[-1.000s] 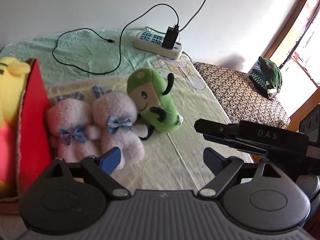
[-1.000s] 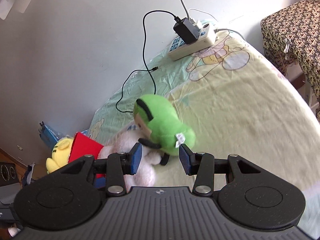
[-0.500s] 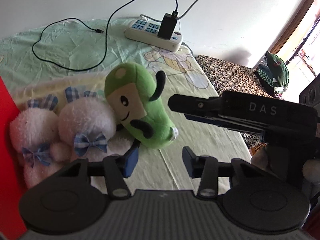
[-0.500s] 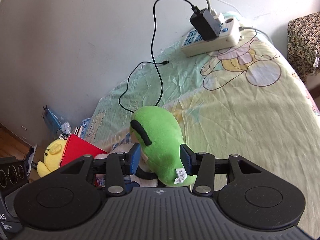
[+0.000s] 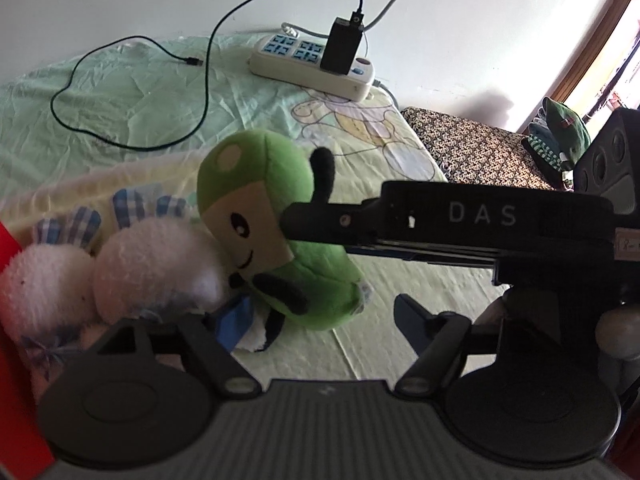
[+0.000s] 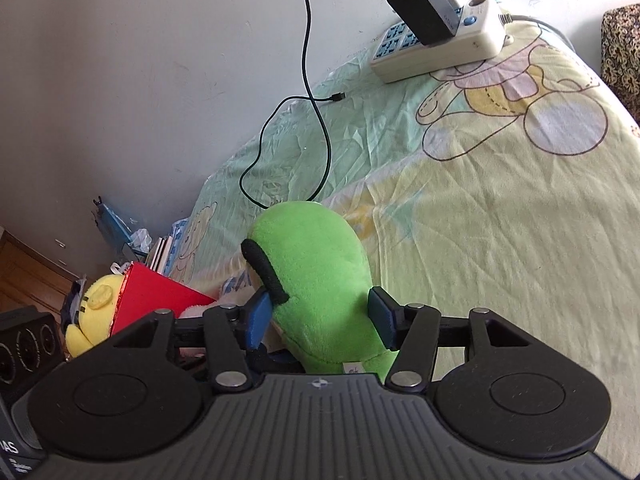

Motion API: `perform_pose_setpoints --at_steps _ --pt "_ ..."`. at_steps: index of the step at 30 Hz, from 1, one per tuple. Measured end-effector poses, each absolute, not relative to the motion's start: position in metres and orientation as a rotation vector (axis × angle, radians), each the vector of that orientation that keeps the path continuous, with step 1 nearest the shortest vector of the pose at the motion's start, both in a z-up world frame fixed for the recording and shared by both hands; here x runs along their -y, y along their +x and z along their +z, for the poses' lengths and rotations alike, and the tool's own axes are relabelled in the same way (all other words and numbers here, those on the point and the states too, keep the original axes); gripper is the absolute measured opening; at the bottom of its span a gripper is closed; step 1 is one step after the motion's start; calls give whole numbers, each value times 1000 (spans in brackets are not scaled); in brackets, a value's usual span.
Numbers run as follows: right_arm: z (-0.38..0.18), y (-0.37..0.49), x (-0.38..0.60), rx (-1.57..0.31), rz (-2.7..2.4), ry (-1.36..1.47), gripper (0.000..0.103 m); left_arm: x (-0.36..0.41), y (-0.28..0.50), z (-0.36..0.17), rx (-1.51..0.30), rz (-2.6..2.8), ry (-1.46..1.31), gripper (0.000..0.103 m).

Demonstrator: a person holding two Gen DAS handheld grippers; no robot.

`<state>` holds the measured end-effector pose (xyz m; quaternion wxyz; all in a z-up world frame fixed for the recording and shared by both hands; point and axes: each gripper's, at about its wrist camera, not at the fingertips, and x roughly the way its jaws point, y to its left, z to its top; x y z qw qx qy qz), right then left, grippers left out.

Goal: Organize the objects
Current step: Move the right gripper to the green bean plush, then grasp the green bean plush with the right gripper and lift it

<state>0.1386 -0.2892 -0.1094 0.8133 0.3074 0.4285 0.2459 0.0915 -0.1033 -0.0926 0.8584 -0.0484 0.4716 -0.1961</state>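
A green plush toy (image 5: pixel 276 216) with a beige face and black limbs lies on the bed sheet (image 5: pixel 132 92), leaning against two pink fluffy plush toys (image 5: pixel 156 264) with blue checked bows. My left gripper (image 5: pixel 320 320) is open, low in front of the green toy, its fingers straddling the toy's lower end. My right gripper (image 6: pixel 320 314) is open with the green plush (image 6: pixel 316 280) between its fingers; it reaches in over the toy from the right in the left wrist view (image 5: pixel 448 224).
A white power strip (image 5: pixel 312 64) with a black charger and a looping black cable (image 5: pixel 132 80) lies at the back by the wall. A red box (image 6: pixel 156 300) and a yellow plush (image 6: pixel 96 312) sit at the left. A patterned bench (image 5: pixel 480 148) stands to the right of the bed.
Both grippers have moved in on the green plush. The left jaws narrowed, then widened again around its lower end. The right fingers now flank the toy's body.
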Motion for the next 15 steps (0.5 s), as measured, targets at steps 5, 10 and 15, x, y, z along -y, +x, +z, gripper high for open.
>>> perform_pose_setpoints --at_steps 5,10,15 --pt "-111 138 294 -937 533 708 51 103 98 -100 -1010 -410 -110 62" --pt "-110 130 301 -963 529 774 49 104 97 -98 -1000 -407 -99 56" --pt "-102 109 303 -973 533 789 41 104 89 -90 -988 -416 -92 56"
